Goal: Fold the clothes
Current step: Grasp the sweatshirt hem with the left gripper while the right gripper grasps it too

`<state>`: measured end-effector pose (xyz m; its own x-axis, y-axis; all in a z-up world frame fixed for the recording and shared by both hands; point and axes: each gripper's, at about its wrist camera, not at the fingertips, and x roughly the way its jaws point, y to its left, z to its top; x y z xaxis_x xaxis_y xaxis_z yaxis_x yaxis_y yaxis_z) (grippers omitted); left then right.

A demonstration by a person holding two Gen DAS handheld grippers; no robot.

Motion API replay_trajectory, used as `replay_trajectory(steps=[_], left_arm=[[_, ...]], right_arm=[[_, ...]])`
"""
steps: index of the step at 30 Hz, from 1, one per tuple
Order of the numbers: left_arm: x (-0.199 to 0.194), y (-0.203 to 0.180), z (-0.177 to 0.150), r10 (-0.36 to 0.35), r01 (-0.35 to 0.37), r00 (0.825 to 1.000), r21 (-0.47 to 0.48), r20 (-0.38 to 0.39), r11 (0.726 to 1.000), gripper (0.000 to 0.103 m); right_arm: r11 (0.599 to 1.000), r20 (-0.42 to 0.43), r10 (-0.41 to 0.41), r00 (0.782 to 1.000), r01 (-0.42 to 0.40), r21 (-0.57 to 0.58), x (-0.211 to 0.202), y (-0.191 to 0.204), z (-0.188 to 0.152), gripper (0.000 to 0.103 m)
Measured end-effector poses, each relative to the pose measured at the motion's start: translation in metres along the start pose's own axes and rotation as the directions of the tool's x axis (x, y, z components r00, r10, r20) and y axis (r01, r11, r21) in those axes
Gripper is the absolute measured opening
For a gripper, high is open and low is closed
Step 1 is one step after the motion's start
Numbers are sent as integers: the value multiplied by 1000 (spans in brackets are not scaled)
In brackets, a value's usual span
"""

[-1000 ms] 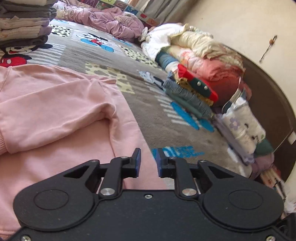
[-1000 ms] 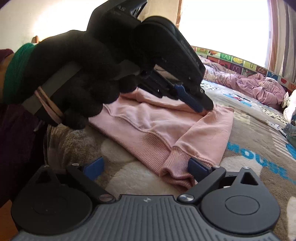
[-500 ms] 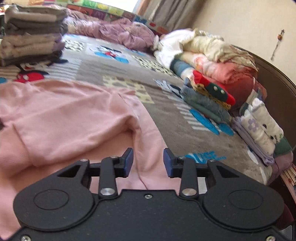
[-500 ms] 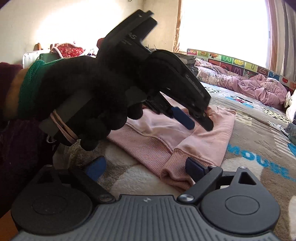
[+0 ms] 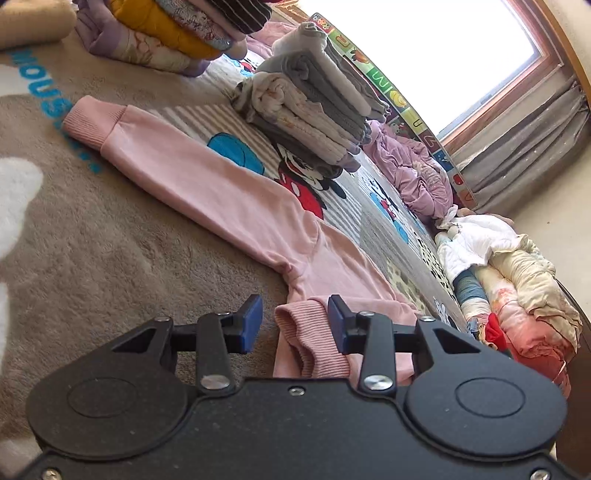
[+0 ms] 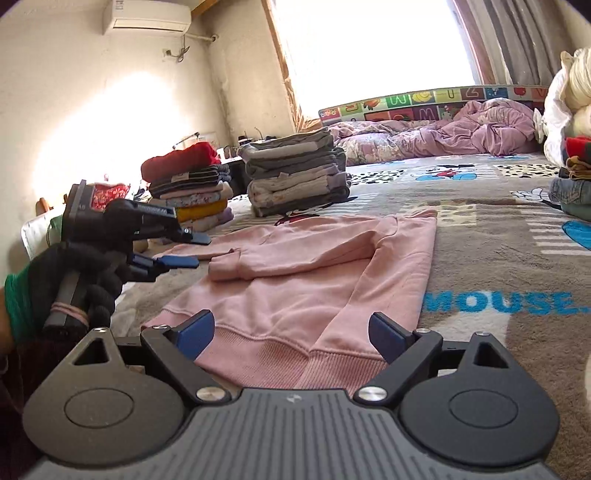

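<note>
On blanket (image 6: 480,266), pink sweatshirt (image 6: 314,266), hem toward right gripper (image 6: 291,332)

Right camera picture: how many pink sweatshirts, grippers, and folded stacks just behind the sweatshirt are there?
Pink sweatshirt: 1
Grippers: 2 (left gripper, right gripper)
Folded stacks: 2 (grey-topped stack, red-topped stack)
Total: 5

I see a bright window (image 6: 373,55) flooding the room with daylight, grey curtains (image 6: 517,40) beside it. An air conditioner (image 6: 147,16) hangs high on the cream wall (image 6: 74,92) left of the window. Below the window lies a cartoon-printed blanket (image 6: 498,236).
</note>
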<state>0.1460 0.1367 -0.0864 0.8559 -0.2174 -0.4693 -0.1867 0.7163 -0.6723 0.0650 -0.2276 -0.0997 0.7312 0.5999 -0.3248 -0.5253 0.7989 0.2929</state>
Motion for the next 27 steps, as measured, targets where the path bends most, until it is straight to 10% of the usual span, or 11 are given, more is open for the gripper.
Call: replay_trajectory(steps=[10,14,21,27], left_arm=[[20,11,-1,29,-31,999,-46,-46,998,30],[18,-3,-4,44,-44,999,70,1,997,5],[8,-36,-5,61,-94,991,299,119,950,4],[-10,-78,-2,-82,4,982,419,169,908,3]], right_arm=[[931,44,90,995,-100,350,42,-96,49,84],[868,44,139,989,-143,476,78,-140,59,84],[698,146,288,946,-312,645,140,-191,81,90],[659,45,329,943,-263,705,188,-215,93,92]])
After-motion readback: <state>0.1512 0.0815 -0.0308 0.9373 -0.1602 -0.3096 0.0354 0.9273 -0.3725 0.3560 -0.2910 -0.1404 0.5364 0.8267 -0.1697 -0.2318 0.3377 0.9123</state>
